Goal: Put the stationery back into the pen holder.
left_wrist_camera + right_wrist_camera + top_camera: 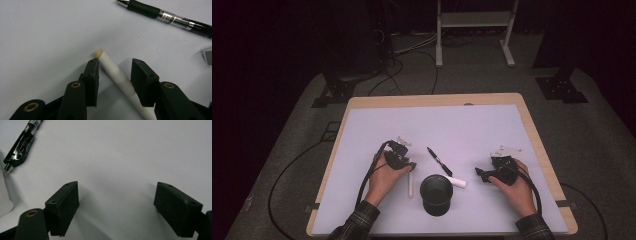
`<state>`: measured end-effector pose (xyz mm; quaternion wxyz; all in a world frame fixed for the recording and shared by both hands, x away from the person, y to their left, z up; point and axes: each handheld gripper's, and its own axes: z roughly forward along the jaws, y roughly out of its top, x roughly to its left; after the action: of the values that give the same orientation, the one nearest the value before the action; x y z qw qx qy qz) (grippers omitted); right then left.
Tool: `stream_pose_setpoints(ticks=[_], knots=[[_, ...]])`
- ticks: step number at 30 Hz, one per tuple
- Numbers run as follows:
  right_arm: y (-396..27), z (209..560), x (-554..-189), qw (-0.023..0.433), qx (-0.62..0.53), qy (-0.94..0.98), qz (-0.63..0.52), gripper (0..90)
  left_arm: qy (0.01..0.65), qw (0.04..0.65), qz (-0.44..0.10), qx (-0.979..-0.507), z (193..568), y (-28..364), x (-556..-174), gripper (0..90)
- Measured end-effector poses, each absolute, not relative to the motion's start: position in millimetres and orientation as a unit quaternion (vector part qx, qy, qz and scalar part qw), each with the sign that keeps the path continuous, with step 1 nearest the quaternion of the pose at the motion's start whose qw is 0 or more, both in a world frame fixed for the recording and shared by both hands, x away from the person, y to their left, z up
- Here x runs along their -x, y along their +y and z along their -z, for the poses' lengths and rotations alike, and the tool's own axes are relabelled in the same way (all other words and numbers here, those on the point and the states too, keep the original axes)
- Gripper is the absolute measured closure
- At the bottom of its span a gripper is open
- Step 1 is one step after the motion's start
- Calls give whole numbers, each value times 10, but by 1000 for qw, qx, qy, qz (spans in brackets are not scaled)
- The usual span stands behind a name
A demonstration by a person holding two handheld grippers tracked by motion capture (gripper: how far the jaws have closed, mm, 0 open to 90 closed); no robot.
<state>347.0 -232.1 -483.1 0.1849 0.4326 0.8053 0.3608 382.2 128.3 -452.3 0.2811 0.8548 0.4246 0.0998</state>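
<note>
The left gripper (pixel 408 165) sits left of centre in the lower half of the high view, held by the person's left hand (pixel 386 179), with a plaid sleeve (pixel 357 222) at the bottom edge. In the left gripper view its 2 black jaws rise from the bottom and straddle a white marker (pixel 120 80), which lies slanted on the white table surface (pixel 50 32) from its cream-coloured tip (pixel 98 53) near the middle of the frame down to the lower right. The left jaw's upper corner sits right at the marker just below the tip; the right jaw stands beside the barrel with a sliver of table showing between, so the jaws are partly spread around the marker and not yet pinching it. In the high view the marker (pixel 410 186) lies just left of a black cup (pixel 436 194), which stands low in the centre.

A black pen (pixel 439 161) lies slanted above the cup; it also crosses the upper right of the left gripper view (pixel 162 15). A second white marker (pixel 457 182) lies at the cup's upper right.

The right gripper (pixel 483 174) rests lower right in the high view in the right hand (pixel 514 187). Its jaws stand wide apart over bare table, with nothing between them.
</note>
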Motion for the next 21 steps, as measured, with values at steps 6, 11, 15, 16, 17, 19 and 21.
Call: stream_pose_setpoints(ticks=[6, 11, 15, 16, 17, 19, 21], knots=[[-2321, 4831, -3470, 185, -433, 805, -361, 187, 425, 278, -99, -856, 4520, 1293, -3847, 645], [-2321, 4830, -3470, 185, -433, 805, -361, 188, 426, 268, -89, -860, 4502, 1295, -3896, 675], [-2322, 4831, -3470, 185, -433, 805, -361, 188, 420, 251, -89, -868, 4484, 1277, -3926, 697], [-2321, 4831, -3470, 185, -433, 805, -361, 188, 419, 247, -92, -869, 4481, 1267, -3925, 703], [-2321, 4831, -3470, 185, -433, 805, -361, 188, 419, 247, -92, -869, 4481, 1267, -3925, 710], [-2321, 4831, -3470, 185, -433, 805, -361, 188, 417, 241, -97, -871, 4480, 1259, -3923, 732], [-2321, 4831, -3470, 185, -433, 805, -361, 188, 418, 241, -93, -871, 4478, 1266, -3940, 747]])
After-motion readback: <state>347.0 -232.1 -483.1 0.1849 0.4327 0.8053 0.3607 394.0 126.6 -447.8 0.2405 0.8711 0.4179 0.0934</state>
